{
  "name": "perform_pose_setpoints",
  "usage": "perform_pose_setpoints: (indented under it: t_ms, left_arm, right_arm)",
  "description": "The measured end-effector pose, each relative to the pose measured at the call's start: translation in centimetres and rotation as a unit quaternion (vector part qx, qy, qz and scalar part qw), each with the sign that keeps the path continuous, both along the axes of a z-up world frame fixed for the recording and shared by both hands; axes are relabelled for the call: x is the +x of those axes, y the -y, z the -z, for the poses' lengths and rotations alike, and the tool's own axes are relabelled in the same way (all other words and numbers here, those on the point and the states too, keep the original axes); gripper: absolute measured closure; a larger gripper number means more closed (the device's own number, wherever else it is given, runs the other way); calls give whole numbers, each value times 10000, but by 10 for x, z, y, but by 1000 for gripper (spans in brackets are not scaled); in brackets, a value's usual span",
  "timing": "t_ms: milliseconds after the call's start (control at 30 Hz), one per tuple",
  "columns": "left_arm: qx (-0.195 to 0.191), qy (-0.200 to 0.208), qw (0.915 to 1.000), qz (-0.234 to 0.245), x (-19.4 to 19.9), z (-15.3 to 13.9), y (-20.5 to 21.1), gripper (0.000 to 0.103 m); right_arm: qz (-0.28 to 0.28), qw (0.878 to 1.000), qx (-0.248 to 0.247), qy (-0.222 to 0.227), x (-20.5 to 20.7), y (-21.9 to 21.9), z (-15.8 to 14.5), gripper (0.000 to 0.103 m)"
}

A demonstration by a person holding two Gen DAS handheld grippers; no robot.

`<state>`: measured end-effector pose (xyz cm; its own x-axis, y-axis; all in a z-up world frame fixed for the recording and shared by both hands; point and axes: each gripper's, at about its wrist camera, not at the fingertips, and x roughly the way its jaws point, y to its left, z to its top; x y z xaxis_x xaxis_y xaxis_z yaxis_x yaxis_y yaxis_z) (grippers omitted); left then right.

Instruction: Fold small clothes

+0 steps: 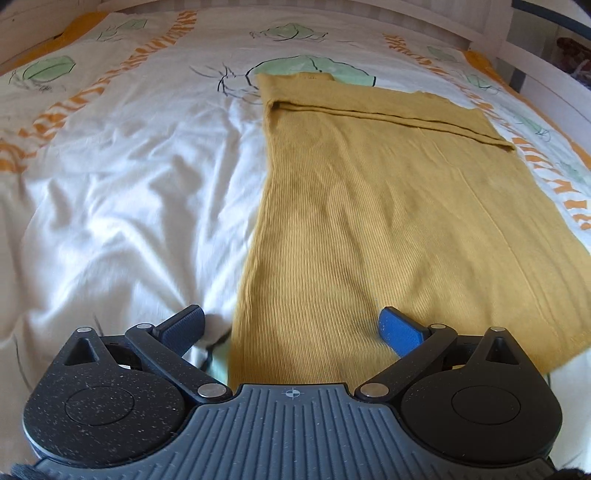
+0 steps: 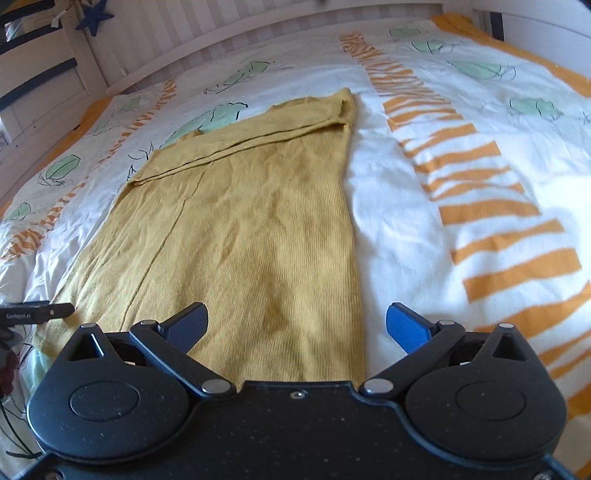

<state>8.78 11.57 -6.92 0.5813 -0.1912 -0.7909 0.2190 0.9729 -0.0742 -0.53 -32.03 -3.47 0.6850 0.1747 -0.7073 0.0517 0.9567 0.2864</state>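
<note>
A mustard-yellow ribbed garment (image 1: 388, 206) lies flat on the bed, lengthwise away from me, with a sleeve folded across its far end (image 1: 388, 114). My left gripper (image 1: 291, 326) is open above the garment's near left edge, one blue pad over the sheet, the other over the cloth. In the right wrist view the same garment (image 2: 240, 221) stretches ahead. My right gripper (image 2: 297, 325) is open over its near right edge, holding nothing. The left gripper's black tip (image 2: 40, 312) shows at the left edge of that view.
The white duvet (image 1: 122, 206) has orange stripes and green leaf prints and is wrinkled on the left. A white slatted bed frame (image 2: 229, 33) runs along the far side. A blue star (image 2: 96, 14) hangs at the upper left.
</note>
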Motion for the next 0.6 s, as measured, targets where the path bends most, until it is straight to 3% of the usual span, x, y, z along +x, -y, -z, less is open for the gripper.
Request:
perform_pose_setpoints:
  t_ms: [267, 600]
  left_arm:
    - [-194, -207, 9993, -239, -19, 1, -5, 1]
    - [-158, -78, 9995, -256, -25, 9, -3, 1]
  right_arm:
    - [63, 9976, 572, -373, -12, 9, 8, 0]
    - [22, 9903, 1298, -503, -16, 21, 21, 0]
